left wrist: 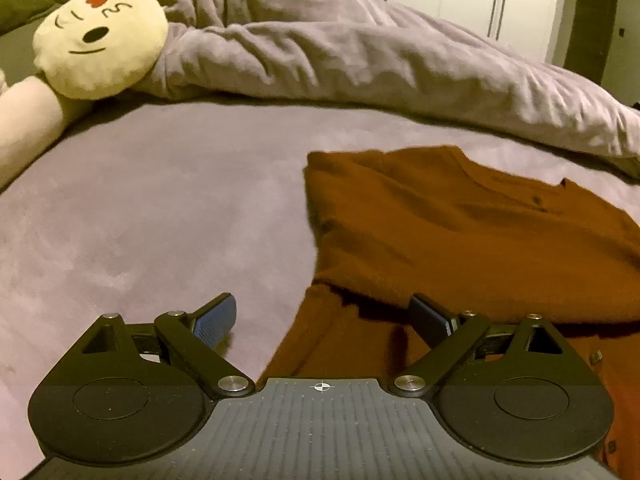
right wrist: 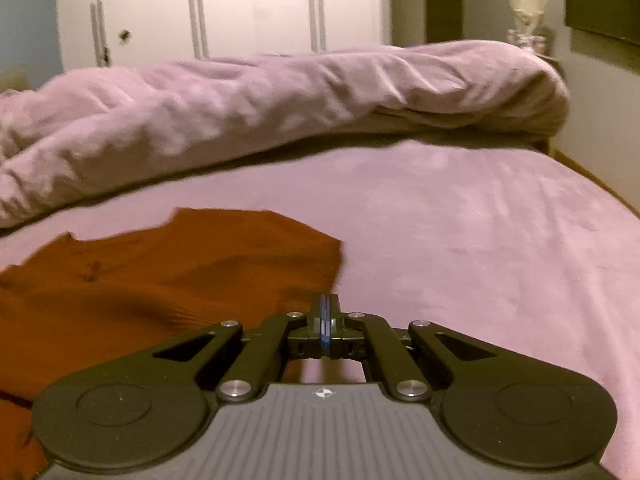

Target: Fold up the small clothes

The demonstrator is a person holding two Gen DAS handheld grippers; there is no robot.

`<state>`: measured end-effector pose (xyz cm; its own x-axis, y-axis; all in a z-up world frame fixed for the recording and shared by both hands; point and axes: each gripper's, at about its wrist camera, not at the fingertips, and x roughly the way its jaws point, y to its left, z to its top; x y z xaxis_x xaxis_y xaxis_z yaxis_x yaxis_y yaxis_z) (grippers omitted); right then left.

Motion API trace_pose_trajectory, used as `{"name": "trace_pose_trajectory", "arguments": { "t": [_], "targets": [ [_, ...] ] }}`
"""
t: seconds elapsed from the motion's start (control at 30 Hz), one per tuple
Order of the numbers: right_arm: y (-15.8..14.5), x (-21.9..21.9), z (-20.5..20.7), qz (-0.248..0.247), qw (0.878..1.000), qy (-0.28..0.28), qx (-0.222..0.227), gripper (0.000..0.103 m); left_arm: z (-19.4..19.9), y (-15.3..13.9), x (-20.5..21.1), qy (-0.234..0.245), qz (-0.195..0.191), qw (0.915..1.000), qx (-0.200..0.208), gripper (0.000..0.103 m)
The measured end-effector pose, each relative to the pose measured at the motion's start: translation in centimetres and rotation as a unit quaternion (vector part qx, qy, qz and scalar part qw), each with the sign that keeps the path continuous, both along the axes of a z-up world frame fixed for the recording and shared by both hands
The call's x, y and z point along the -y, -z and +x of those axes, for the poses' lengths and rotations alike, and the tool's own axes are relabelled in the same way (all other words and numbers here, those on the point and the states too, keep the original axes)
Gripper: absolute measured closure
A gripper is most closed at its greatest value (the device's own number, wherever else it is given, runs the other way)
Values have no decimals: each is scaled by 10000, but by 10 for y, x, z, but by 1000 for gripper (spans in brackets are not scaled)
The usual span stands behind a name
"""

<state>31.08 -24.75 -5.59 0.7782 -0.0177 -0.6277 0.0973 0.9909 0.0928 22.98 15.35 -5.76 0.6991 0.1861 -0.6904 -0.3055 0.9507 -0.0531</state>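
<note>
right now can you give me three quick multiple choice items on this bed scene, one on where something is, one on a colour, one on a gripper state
1. Where is the round plush face?
A. on the garment
B. against the bunched duvet, away from the garment
C. between the left gripper's fingers

2. What colour is the garment?
A. rust orange
B. navy
C. white

3. How does the right gripper stand?
A. wide open
B. out of view
C. pads pressed together

Answers:
1 B, it leans on the duvet at the far left in the left wrist view.
2 A, the cloth reads rust orange in both views.
3 C, its blue pads meet at the garment's edge; whether cloth sits between them I cannot tell. The left gripper is open.
</note>
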Motion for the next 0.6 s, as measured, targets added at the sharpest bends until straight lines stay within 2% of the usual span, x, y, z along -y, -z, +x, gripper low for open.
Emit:
{"name": "trace_pose_trajectory", "arguments": {
  "t": [0.07,0.23,0.37,0.47,0.6],
  "targets": [
    [-6,-2,-5,284,9994,-167,128,103,2,-4,2,-44,-48,9999,97,6],
    [-8,-56,-7,234,9935,-1092,240,102,24,-14,24,-42,-44,9992,383,6],
    [-2,-124,-10,-83,9768,-2085,481,101,51,-7,43,28,96,9979,640,3],
    [7,-160,-6,-343,9658,-2507,568,97,69,6,48,-61,176,9970,752,3],
    [30,-173,7,-1051,9572,-2652,483,94,86,29,45,-179,585,9972,424,3]
  ]
}}
